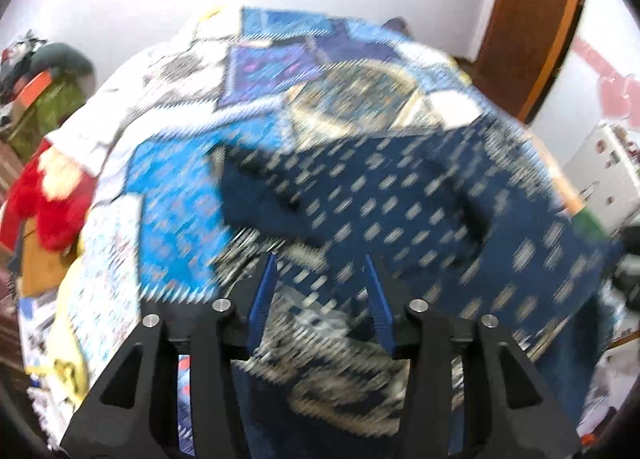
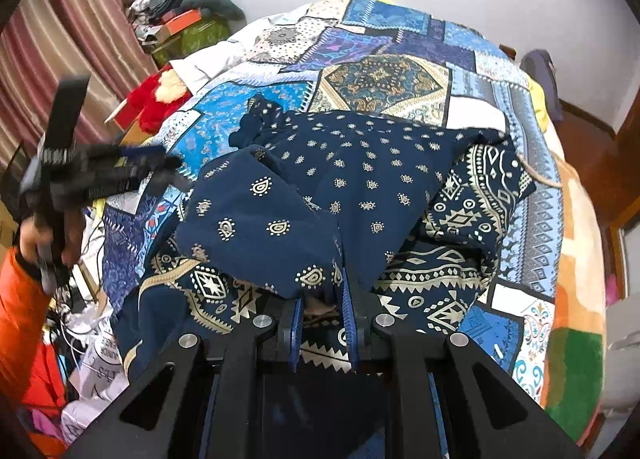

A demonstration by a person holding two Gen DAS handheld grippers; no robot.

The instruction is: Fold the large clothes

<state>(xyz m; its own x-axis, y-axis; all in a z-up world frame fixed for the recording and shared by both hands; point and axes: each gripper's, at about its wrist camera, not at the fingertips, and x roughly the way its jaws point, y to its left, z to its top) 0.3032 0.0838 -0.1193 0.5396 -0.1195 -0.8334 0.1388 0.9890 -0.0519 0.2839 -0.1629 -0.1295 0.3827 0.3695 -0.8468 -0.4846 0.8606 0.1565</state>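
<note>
The navy garment (image 2: 352, 187), dotted with pale paisley and banded with a geometric border, lay crumpled on the bed's patchwork quilt (image 2: 384, 79), toward its near edge. The right claw (image 2: 322, 299) pinched a folded flap of it between nearly closed jaws. The left claw (image 1: 322, 279) stood apart over the cloth, gripping nothing; its view was heavily blurred. A hand (image 2: 48, 235) in an orange sleeve (image 2: 20, 299) held it at the bed's left edge.

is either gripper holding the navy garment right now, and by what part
The right gripper pinches the navy garment at a folded edge of its dotted layer. The left gripper has open jaws and holds nothing.
</note>
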